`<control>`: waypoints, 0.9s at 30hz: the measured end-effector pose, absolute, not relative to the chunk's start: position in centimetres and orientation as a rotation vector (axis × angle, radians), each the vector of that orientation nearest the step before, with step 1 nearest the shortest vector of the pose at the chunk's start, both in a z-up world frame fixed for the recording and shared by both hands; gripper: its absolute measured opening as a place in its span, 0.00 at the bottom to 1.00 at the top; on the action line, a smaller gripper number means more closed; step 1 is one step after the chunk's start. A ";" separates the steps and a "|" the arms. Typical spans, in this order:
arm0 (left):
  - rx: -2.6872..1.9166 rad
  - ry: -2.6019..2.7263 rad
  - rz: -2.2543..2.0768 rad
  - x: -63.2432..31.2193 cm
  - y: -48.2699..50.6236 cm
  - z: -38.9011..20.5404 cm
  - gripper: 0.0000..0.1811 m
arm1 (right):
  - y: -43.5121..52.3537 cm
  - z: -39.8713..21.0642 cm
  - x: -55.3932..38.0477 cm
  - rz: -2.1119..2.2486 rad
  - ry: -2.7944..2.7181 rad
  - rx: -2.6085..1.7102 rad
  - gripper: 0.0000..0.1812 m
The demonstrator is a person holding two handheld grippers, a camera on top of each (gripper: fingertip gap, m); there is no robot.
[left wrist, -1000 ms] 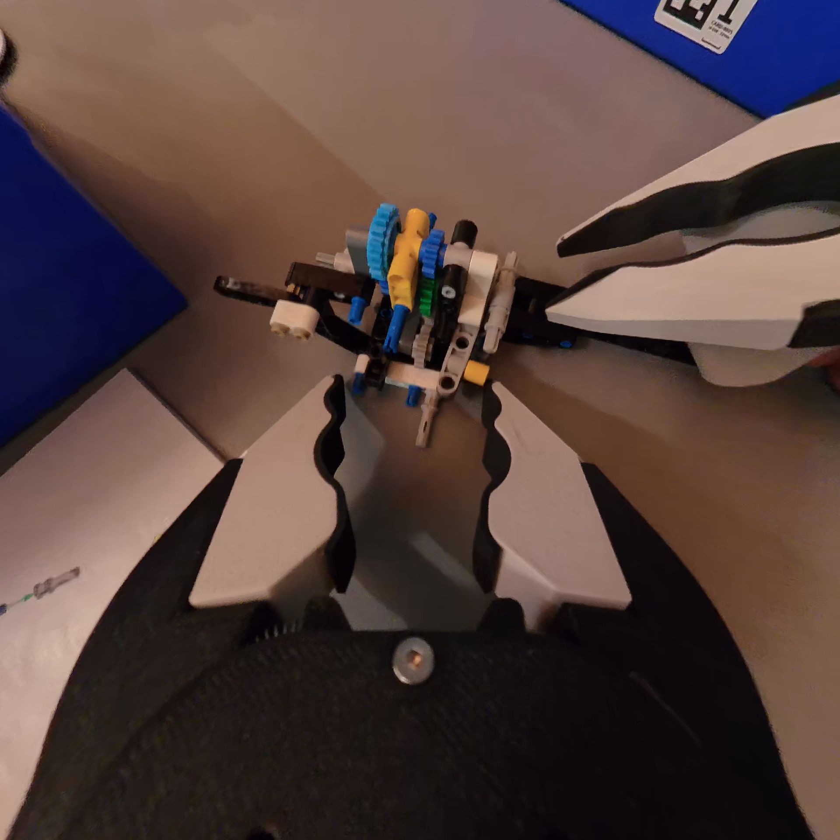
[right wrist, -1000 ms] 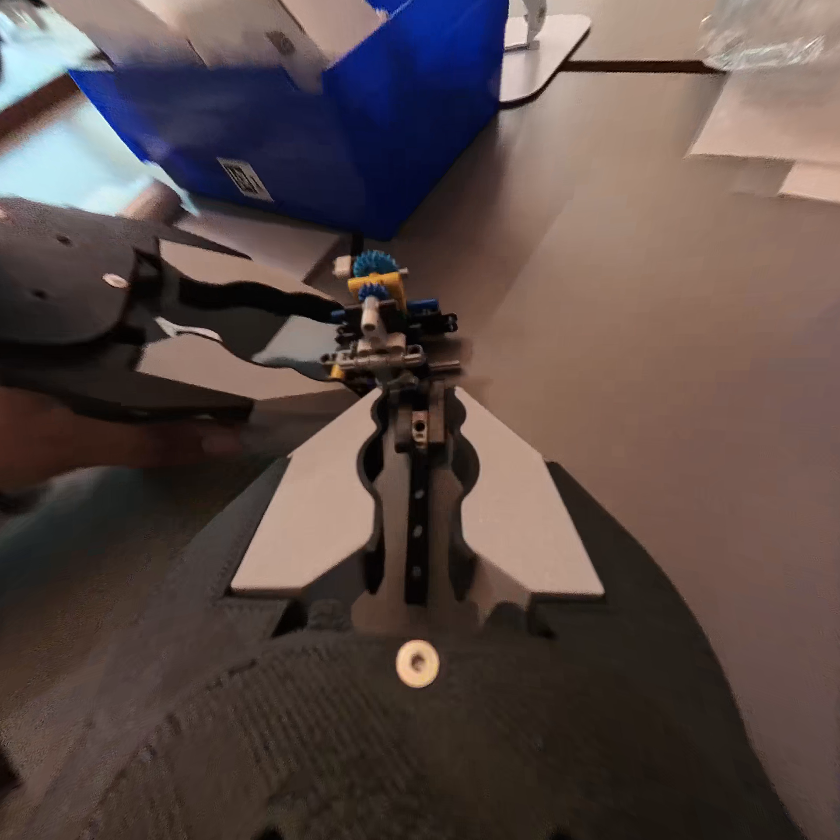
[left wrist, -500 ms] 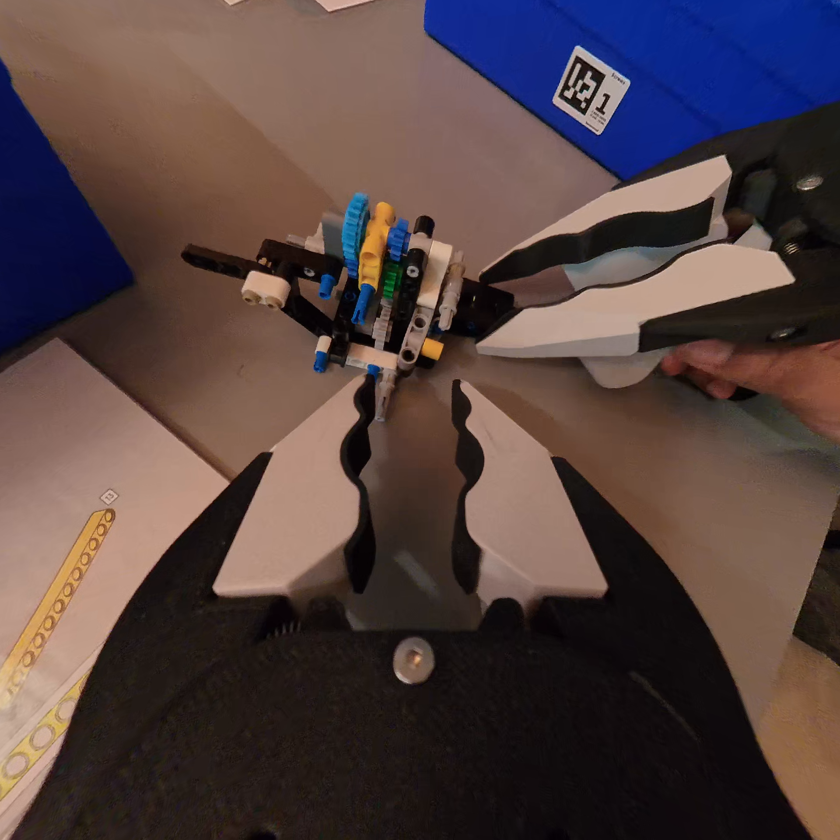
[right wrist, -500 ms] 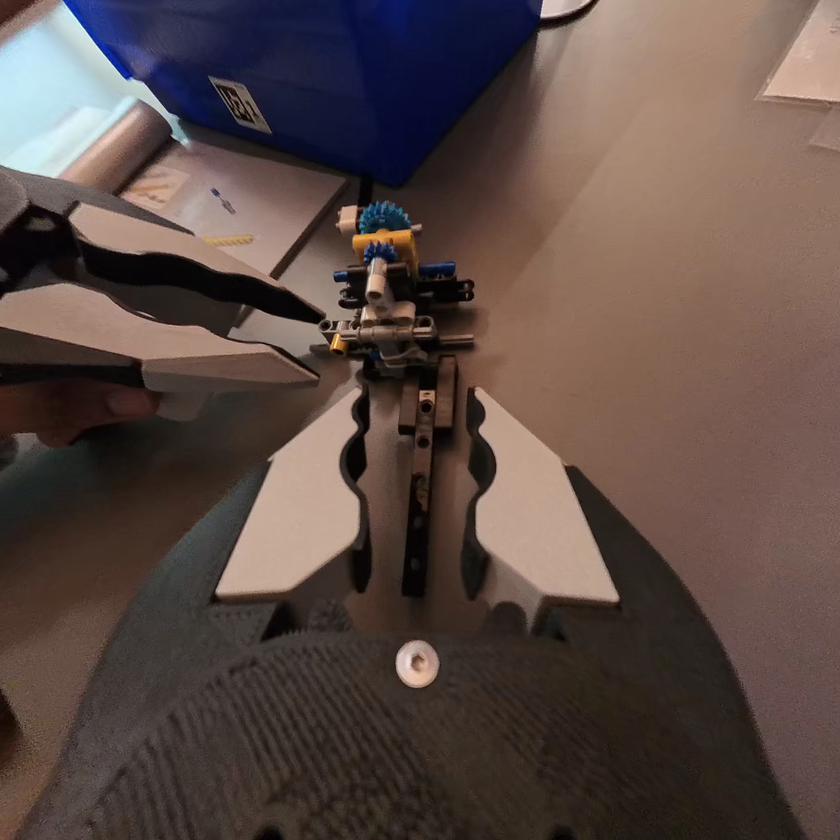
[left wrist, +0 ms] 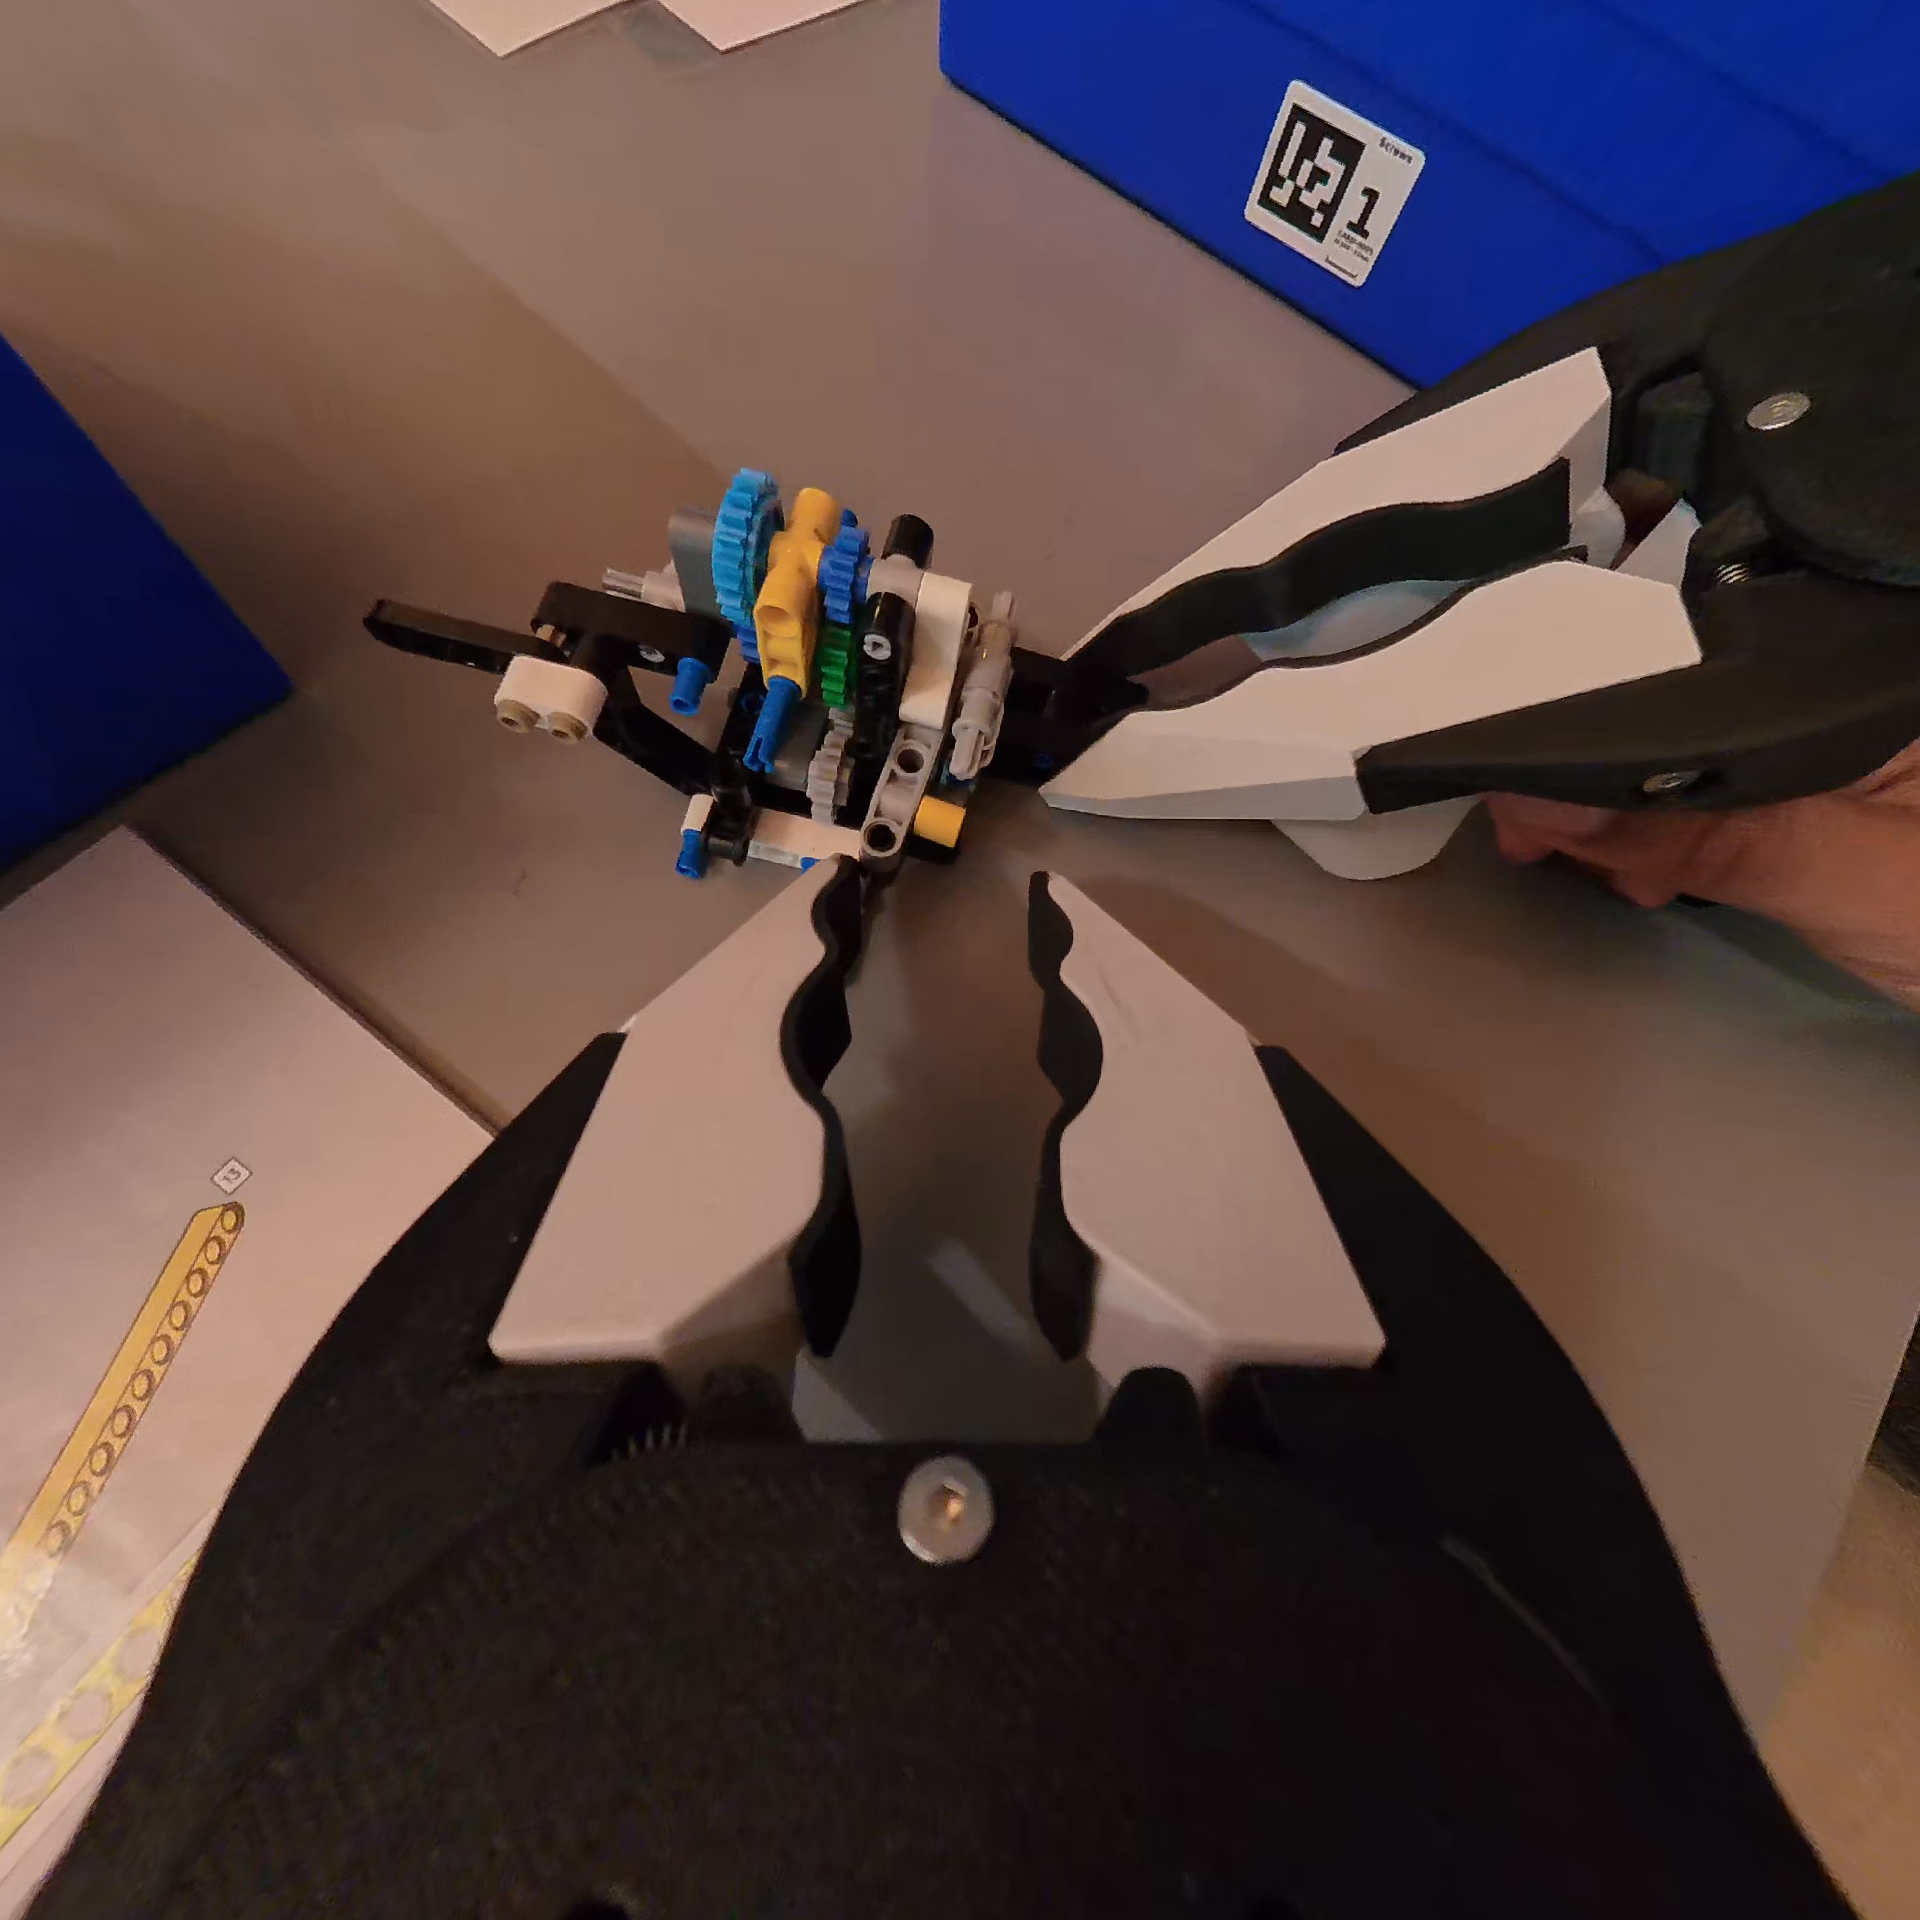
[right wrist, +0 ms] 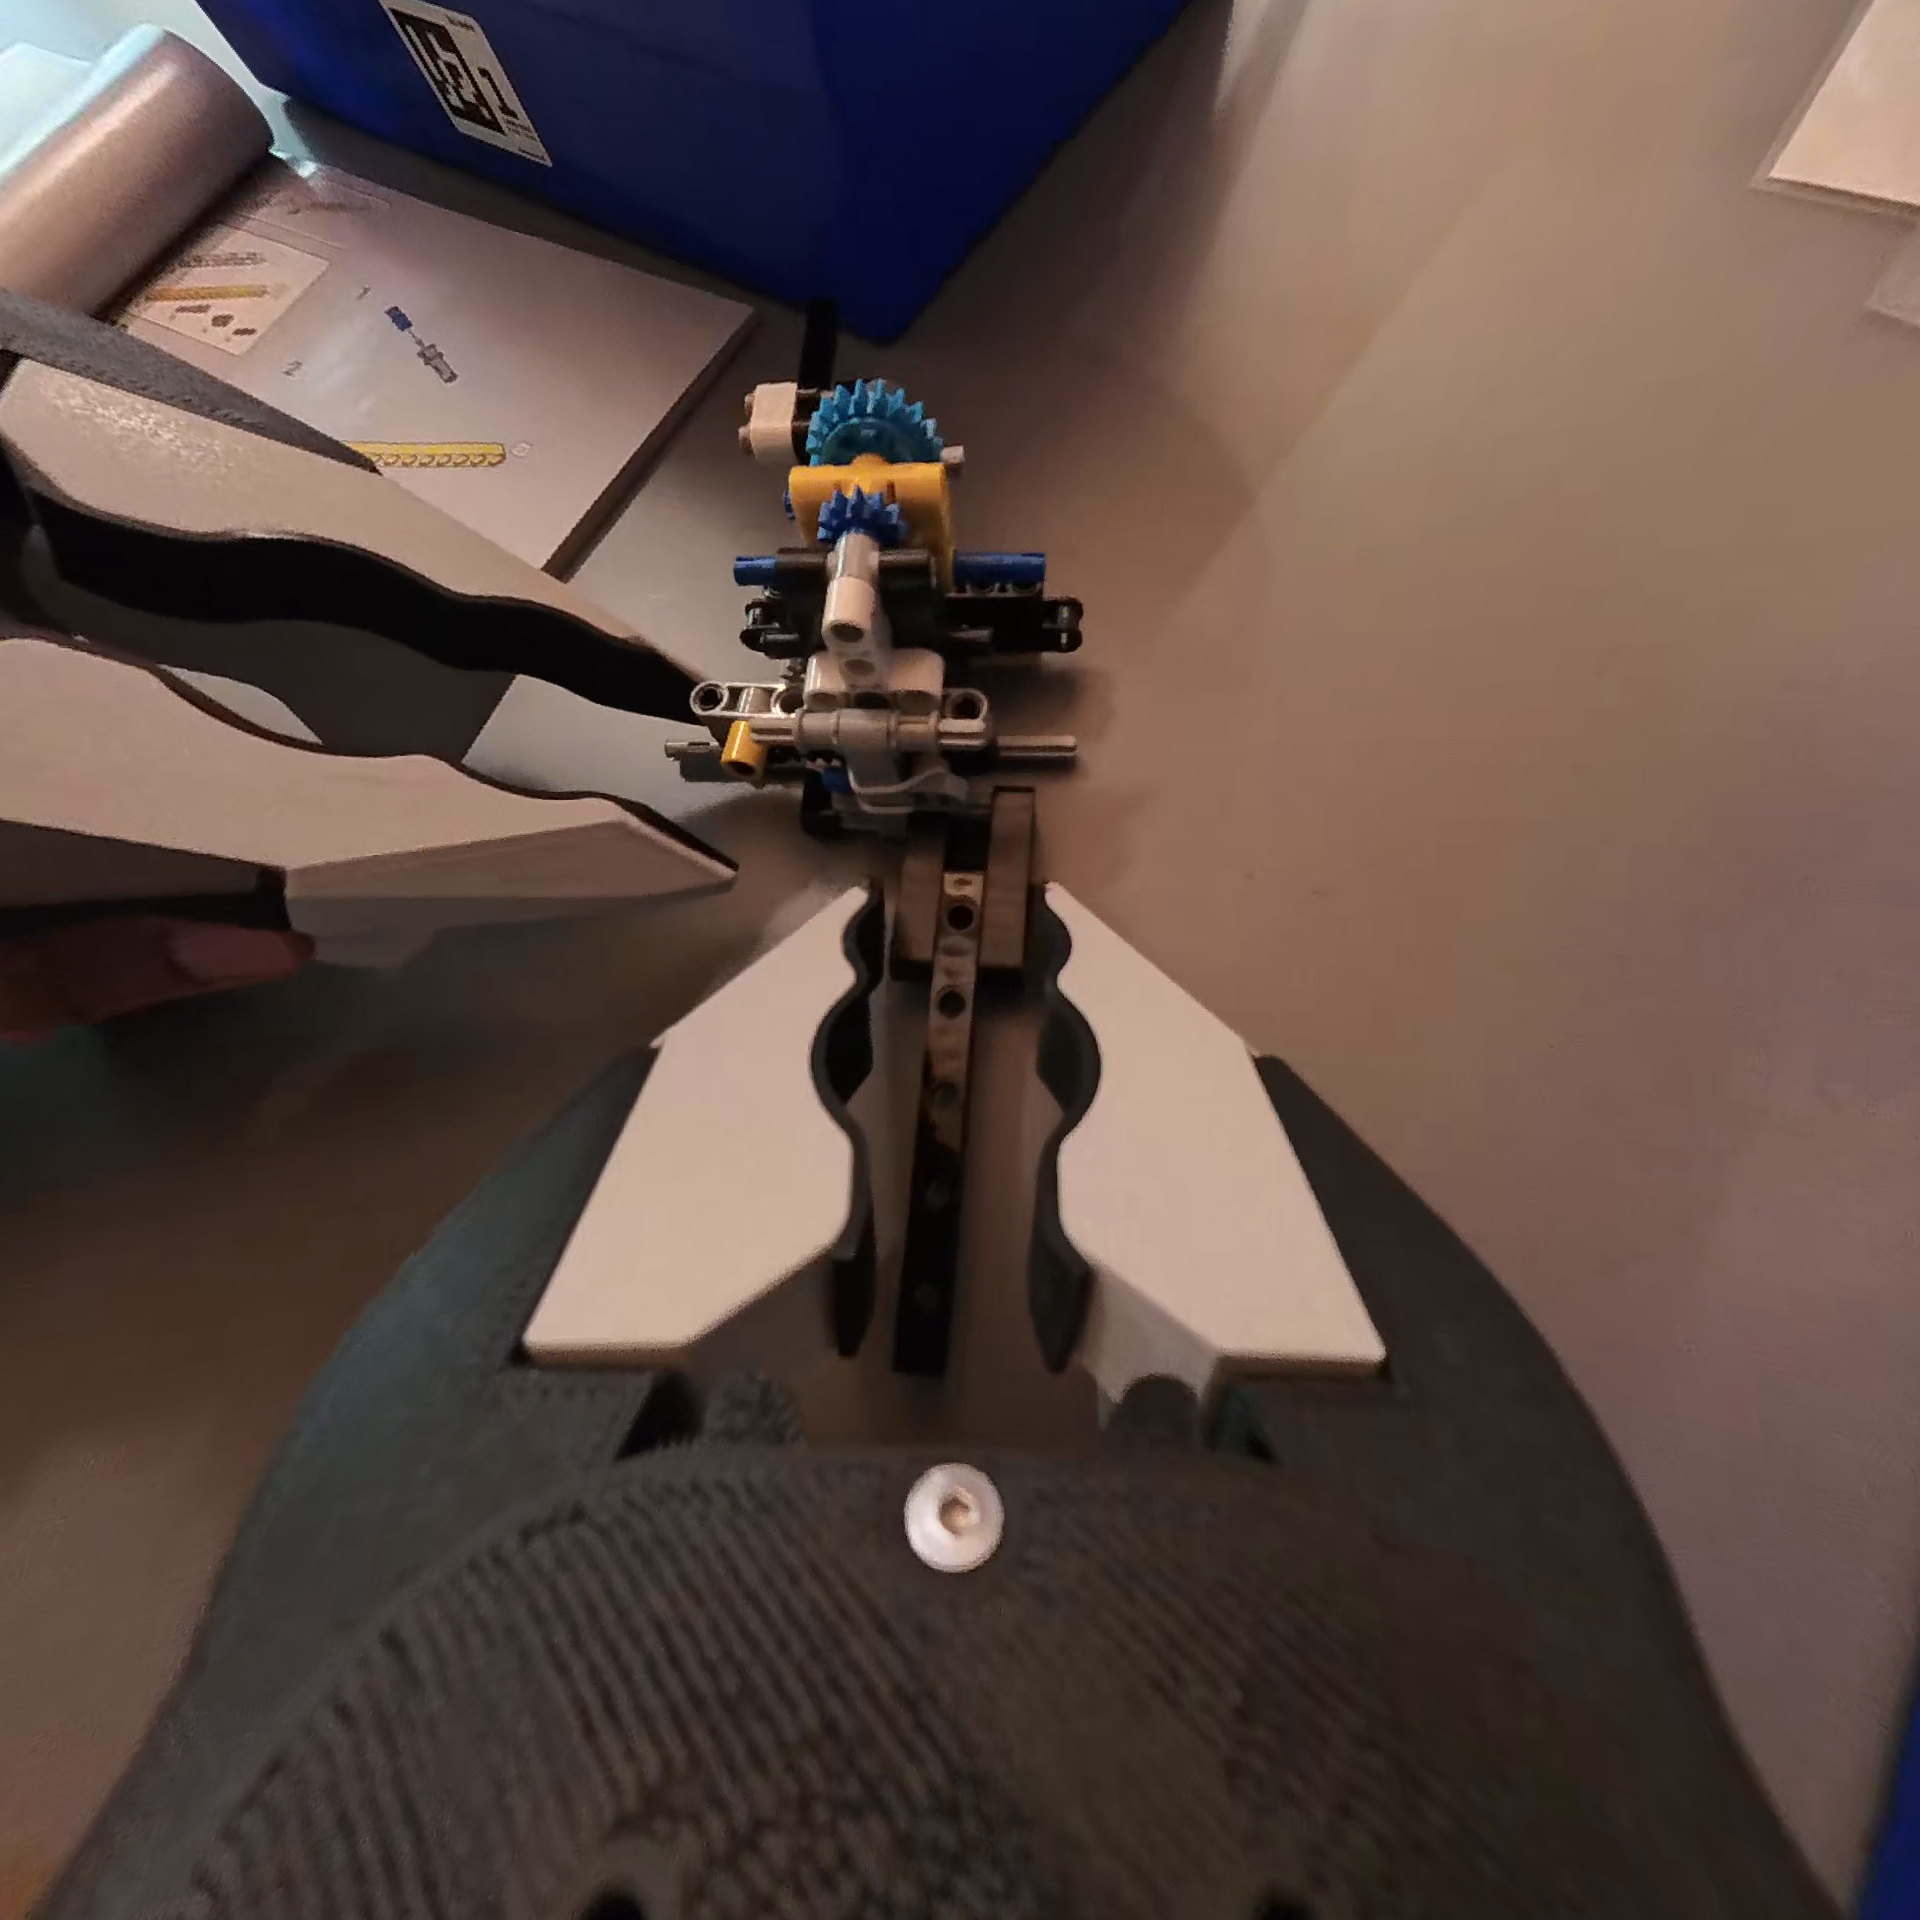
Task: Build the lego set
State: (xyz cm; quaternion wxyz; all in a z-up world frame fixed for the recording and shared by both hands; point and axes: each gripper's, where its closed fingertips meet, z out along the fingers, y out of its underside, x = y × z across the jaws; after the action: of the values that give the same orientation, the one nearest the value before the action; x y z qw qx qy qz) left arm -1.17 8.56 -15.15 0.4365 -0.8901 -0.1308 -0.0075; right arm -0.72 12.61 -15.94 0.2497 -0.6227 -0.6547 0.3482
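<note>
The lego assembly (left wrist: 810, 665) lies on the grey table (left wrist: 520, 312). It has blue gears, a yellow block, a green gear and long black beams. It also shows in the right wrist view (right wrist: 868, 623). My right gripper (right wrist: 956, 896) is shut on the wide black end of the assembly's beam (right wrist: 940, 1091), which runs back between the fingers. In the left wrist view this gripper (left wrist: 1060, 732) comes in from the right. My left gripper (left wrist: 943, 881) is open and empty. Its left fingertip (left wrist: 831, 904) sits at the assembly's near edge, beside a grey liftarm.
A blue bin (left wrist: 1558, 156) with a tag stands at the back right and another blue bin (left wrist: 83, 623) on the left. An open instruction booklet (left wrist: 156, 1143) lies on the near left; it also shows in the right wrist view (right wrist: 416, 416). Paper sheets (right wrist: 1849, 104) lie far right. The left gripper's tips are roughly 5 cm from the right gripper's.
My right gripper let go of the black beam half a second ago and has closed on it again. My left gripper's fingers have narrowed and its left tip has reached the assembly's near edge.
</note>
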 end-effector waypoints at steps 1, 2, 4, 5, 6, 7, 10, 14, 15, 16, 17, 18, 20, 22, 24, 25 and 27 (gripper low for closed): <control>-2.214 -0.324 -0.014 -1.2 8.6 -15.1 0.18 | 12.6 -16.0 -0.8 0.942 -1.783 -1.695 0.13; -2.214 -0.321 -0.010 -1.2 8.6 -15.1 0.18 | 12.6 -16.0 -0.8 0.938 -1.785 -1.692 0.13; -2.220 -0.318 -0.003 -1.1 8.6 -15.2 0.18 | 12.7 -16.0 -0.8 0.930 -1.788 -1.687 0.13; -2.228 -0.318 -0.003 -1.1 8.6 -15.3 0.18 | 12.6 -16.0 -0.8 0.926 -1.789 -1.684 0.13; -2.232 -0.317 -0.002 -1.1 8.6 -15.4 0.18 | 12.7 -16.0 -0.8 0.923 -1.790 -1.682 0.13; -2.234 -0.316 -0.001 -1.1 8.6 -15.4 0.18 | 12.7 -16.0 -0.8 0.920 -1.790 -1.681 0.13; -2.238 -0.318 0.004 -1.2 8.6 -15.5 0.18 | 12.6 -16.0 -0.9 0.918 -1.793 -1.678 0.13; -2.245 -0.313 0.013 -1.1 8.7 -15.6 0.19 | 12.6 -16.1 -0.9 0.913 -1.802 -1.667 0.13; -2.247 -0.314 0.014 -1.1 8.7 -15.6 0.20 | 12.5 -16.1 -0.9 0.911 -1.804 -1.665 0.13; -2.247 -0.315 0.016 -1.1 8.8 -15.6 0.20 | 12.5 -16.1 -1.0 0.910 -1.806 -1.663 0.13; -2.248 -0.315 0.018 -1.1 8.8 -15.6 0.20 | 12.5 -16.1 -1.0 0.910 -1.807 -1.662 0.13; -2.249 -0.316 0.020 -1.1 8.9 -15.6 0.20 | 12.5 -16.1 -1.0 0.911 -1.808 -1.661 0.13; -2.248 -0.318 0.027 -1.1 8.9 -15.6 0.21 | 12.5 -16.1 -1.0 0.913 -1.807 -1.663 0.13; -2.234 -0.345 0.054 -1.6 8.7 -15.4 0.21 | 12.5 -16.1 -1.0 0.916 -1.809 -1.662 0.13; -2.210 -0.393 0.054 -1.9 8.4 -15.2 0.21 | 12.4 -16.1 -1.0 0.922 -1.813 -1.660 0.13; -2.202 -0.408 0.025 -1.8 8.3 -15.2 0.21 | 12.4 -16.0 -1.0 0.923 -1.812 -1.661 0.13; -2.190 -0.445 -0.022 -1.8 8.1 -15.2 0.21 | 12.4 -16.0 -1.0 0.927 -1.810 -1.665 0.13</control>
State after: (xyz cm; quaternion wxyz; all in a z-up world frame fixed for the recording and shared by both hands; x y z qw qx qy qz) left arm -1.76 8.12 -15.21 0.4380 -0.8809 -0.1790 -0.0087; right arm -0.98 12.43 -16.04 0.2539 -0.6129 -0.6659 0.3412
